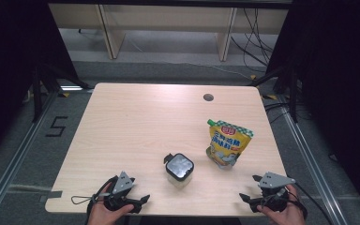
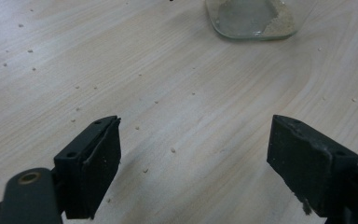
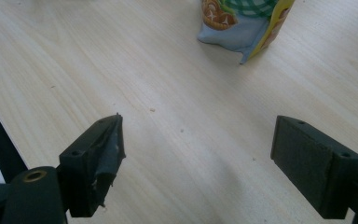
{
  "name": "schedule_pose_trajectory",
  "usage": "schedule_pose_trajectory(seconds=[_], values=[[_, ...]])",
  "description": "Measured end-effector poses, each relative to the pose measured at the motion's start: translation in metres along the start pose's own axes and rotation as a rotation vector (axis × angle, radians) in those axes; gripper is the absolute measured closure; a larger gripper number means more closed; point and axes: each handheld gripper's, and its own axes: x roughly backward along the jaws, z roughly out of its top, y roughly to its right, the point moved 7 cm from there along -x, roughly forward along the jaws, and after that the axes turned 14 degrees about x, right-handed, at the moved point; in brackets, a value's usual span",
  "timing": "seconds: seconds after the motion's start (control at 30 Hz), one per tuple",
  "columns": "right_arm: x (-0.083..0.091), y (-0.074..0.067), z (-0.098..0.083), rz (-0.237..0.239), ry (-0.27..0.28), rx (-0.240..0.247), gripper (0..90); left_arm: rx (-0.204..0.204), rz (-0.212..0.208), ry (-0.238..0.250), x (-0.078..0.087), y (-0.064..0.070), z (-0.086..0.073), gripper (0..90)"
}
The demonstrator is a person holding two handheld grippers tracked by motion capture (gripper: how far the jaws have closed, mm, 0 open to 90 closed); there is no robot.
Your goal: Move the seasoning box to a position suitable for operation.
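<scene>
We find the left gripper (image 1: 130,202) and right gripper (image 1: 254,200) released, holding nothing, at the table's (image 1: 136,117) near edge. The lidded jar (image 1: 179,169) stands between them, farther in; the seasoning pouch (image 1: 228,143) stands just right of the jar. We judge the approach pending; next comes reaching forward.

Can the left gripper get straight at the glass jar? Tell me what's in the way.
Probably yes. The left gripper is open and holds nothing, and bare table lies between it and the glass jar. The yellow pouch stands off to the jar's far side.
</scene>
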Motion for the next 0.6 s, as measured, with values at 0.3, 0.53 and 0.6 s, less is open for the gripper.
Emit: schedule_pose_trajectory(seconds=[0.3, 0.53, 0.6], values=[[0.001, 0.002, -0.001, -0.011, 0.000, 0.011, 20.2, -0.002, -0.008, 0.010, 0.003, -0.001, 0.003, 17.0], [0.000, 0.001, 0.000, -0.009, 0.000, 0.009, 20.4, 0.076, -0.035, 0.090, 0.009, -0.005, 0.016, 16.2], [0.000, 0.001, 0.000, -0.011, 0.002, 0.017, 20.7, 0.077, -0.038, 0.096, 0.009, -0.005, 0.017, 16.2]])
